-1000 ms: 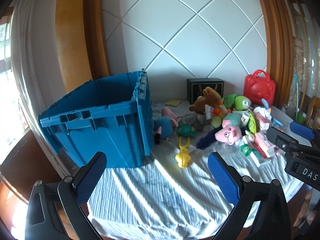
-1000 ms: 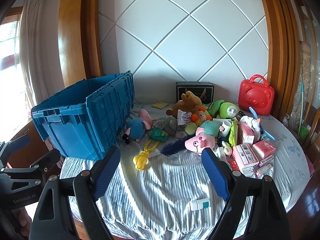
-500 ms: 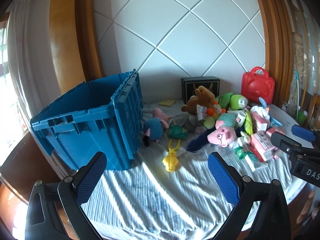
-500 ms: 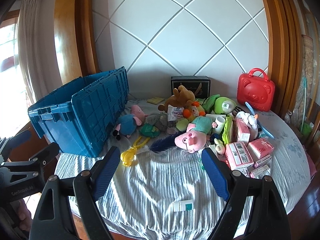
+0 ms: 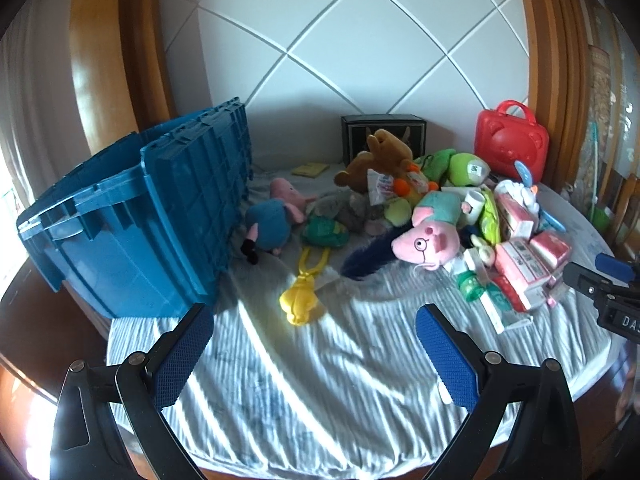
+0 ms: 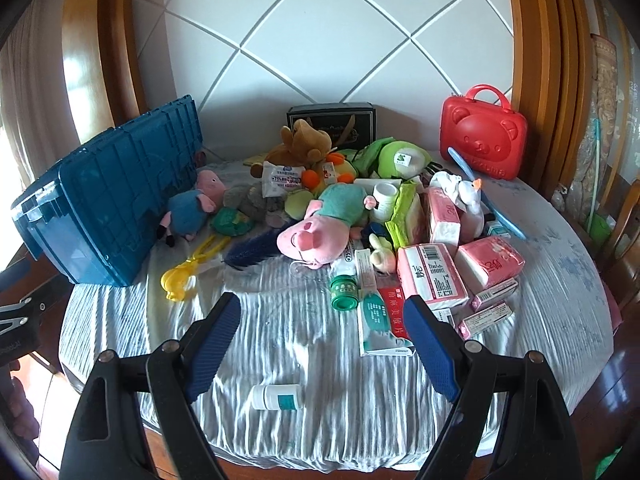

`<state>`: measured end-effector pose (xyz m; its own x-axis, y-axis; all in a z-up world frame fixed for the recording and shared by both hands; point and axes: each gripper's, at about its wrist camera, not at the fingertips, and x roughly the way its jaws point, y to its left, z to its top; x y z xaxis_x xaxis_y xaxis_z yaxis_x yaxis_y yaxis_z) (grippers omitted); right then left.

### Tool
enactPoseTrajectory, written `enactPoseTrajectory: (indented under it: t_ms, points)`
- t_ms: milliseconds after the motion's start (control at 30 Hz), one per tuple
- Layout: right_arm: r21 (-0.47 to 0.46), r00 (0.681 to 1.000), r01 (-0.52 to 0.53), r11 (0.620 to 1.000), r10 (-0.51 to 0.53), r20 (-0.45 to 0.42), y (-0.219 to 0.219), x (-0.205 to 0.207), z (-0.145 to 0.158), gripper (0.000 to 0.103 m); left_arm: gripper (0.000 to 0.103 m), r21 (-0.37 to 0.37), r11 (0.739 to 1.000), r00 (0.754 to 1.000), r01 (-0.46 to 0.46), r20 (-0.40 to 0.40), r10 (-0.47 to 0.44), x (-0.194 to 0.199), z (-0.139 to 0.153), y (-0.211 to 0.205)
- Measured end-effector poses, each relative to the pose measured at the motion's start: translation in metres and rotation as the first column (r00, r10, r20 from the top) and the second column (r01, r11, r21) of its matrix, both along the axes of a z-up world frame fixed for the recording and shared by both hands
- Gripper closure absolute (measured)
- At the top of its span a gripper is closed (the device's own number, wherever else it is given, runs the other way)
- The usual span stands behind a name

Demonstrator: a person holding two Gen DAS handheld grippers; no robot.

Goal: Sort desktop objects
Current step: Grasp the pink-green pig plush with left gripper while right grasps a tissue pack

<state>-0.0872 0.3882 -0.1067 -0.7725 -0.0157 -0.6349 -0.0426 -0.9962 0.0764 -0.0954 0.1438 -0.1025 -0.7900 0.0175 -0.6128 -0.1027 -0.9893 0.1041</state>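
Note:
A heap of toys and packets covers the round table. A pink pig plush (image 6: 316,228) lies in the middle, a blue plush (image 5: 268,226) beside the blue crate (image 5: 152,224), and a yellow clip toy (image 6: 180,278) in front. Pink tissue packs (image 6: 434,280), a green jar (image 6: 344,292) and a small white bottle (image 6: 276,397) lie toward the right and front. My left gripper (image 5: 314,344) is open over bare cloth near the yellow toy (image 5: 300,300). My right gripper (image 6: 322,332) is open, empty, just short of the green jar.
A red bear case (image 6: 482,140) and a black box (image 6: 332,120) stand at the back by the wall. The striped cloth (image 6: 304,344) hangs over the table's front edge. Wooden chairs (image 6: 624,232) stand at the right. The crate is open-topped.
Both grippers have swung right and come closer to the pile; the crate has slid leftward in both views. Both stay open.

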Motion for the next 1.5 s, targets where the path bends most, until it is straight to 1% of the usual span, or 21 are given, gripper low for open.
enactPoseTrajectory:
  t_ms: [100, 200, 300, 400, 467, 567, 633, 700, 800, 867, 967, 1067, 1100, 1167, 1233, 1300, 1367, 1500]
  points:
    - [-0.015, 1.0, 0.017, 1.0, -0.017, 0.017, 0.016, -0.014, -0.012, 0.02, 0.001, 0.0, 0.999, 0.998, 0.051, 0.024, -0.051, -0.023, -0.012, 0.018]
    - [-0.035, 0.997, 0.067, 0.997, -0.066, 0.047, 0.035, -0.03, -0.021, 0.02, 0.001, -0.003, 0.994, 0.993, 0.112, 0.042, -0.112, -0.052, -0.021, 0.034]
    - [-0.024, 0.989, 0.129, 0.991, -0.127, 0.072, 0.052, -0.048, -0.022, 0.02, 0.001, 0.0, 0.985, 0.984, 0.172, 0.054, -0.172, -0.085, -0.024, 0.052]
    - [0.022, 0.982, 0.179, 0.984, -0.18, 0.061, 0.061, -0.065, -0.018, 0.02, 0.001, -0.013, 0.975, 0.974, 0.223, 0.042, -0.223, -0.111, -0.026, 0.068]
    - [0.034, 0.977, 0.205, 0.978, -0.207, 0.056, 0.067, -0.074, -0.019, 0.02, 0.001, -0.023, 0.967, 0.966, 0.255, 0.045, -0.254, -0.13, -0.03, 0.08]
    - [0.015, 0.963, 0.259, 0.966, -0.259, 0.077, 0.084, -0.082, -0.029, 0.02, 0.001, -0.02, 0.958, 0.957, 0.284, 0.065, -0.283, -0.153, -0.04, 0.096]
    - [0.015, 0.957, 0.269, 0.963, -0.269, 0.113, 0.094, -0.09, -0.042, 0.02, 0.001, -0.004, 0.952, 0.949, 0.305, 0.089, -0.304, -0.167, -0.05, 0.105]
    - [0.035, 0.956, 0.252, 0.967, -0.255, 0.147, 0.102, -0.101, -0.055, 0.02, 0.001, -0.008, 0.946, 0.94, 0.325, 0.107, -0.322, -0.179, -0.061, 0.116]
    - [0.053, 0.959, 0.2, 0.978, -0.207, 0.194, 0.111, -0.121, -0.071, 0.02, 0.001, -0.028, 0.94, 0.932, 0.34, 0.142, -0.333, -0.201, -0.079, 0.135]
    - [0.063, 0.959, 0.168, 0.984, -0.178, 0.221, 0.117, -0.135, -0.082, 0.02, 0.001, -0.035, 0.942, 0.931, 0.333, 0.172, -0.323, -0.217, -0.09, 0.148]
    - [0.044, 0.951, 0.135, 0.99, -0.142, 0.276, 0.131, -0.157, -0.103, 0.02, 0.001, -0.03, 0.943, 0.925, 0.332, 0.209, -0.319, -0.24, -0.104, 0.166]
    - [0.025, 0.939, 0.1, 0.995, -0.103, 0.328, 0.143, -0.173, -0.124, 0.02, 0.001, -0.041, 0.939, 0.919, 0.341, 0.225, -0.323, -0.261, -0.115, 0.189]
    - [0.026, 0.935, 0.087, 0.996, -0.091, 0.342, 0.146, -0.178, -0.129, 0.02, 0.001, -0.039, 0.937, 0.915, 0.347, 0.235, -0.329, -0.268, -0.12, 0.196]
    - [0.031, 0.928, 0.063, 0.998, -0.07, 0.367, 0.151, -0.185, -0.14, 0.02, 0.001, -0.026, 0.931, 0.898, 0.365, 0.275, -0.344, -0.281, -0.132, 0.21]
    - [0.044, 0.923, 0.049, 0.998, -0.062, 0.38, 0.154, -0.19, -0.148, 0.02, 0.001, -0.03, 0.93, 0.89, 0.367, 0.301, -0.341, -0.289, -0.144, 0.221]
    - [0.038, 0.922, 0.034, 0.999, -0.046, 0.384, 0.157, -0.194, -0.152, 0.019, 0.001, -0.027, 0.932, 0.887, 0.36, 0.319, -0.334, -0.296, -0.154, 0.228]
    - [0.027, 0.921, 0.02, 0.999, -0.029, 0.389, 0.159, -0.196, -0.153, 0.018, 0.001, -0.031, 0.934, 0.885, 0.355, 0.335, -0.325, -0.3, -0.161, 0.229]
    - [0.038, 0.909, -0.008, 0.999, -0.009, 0.416, 0.156, -0.201, -0.156, 0.016, 0.001, -0.04, 0.938, 0.879, 0.343, 0.366, -0.306, -0.308, -0.176, 0.232]
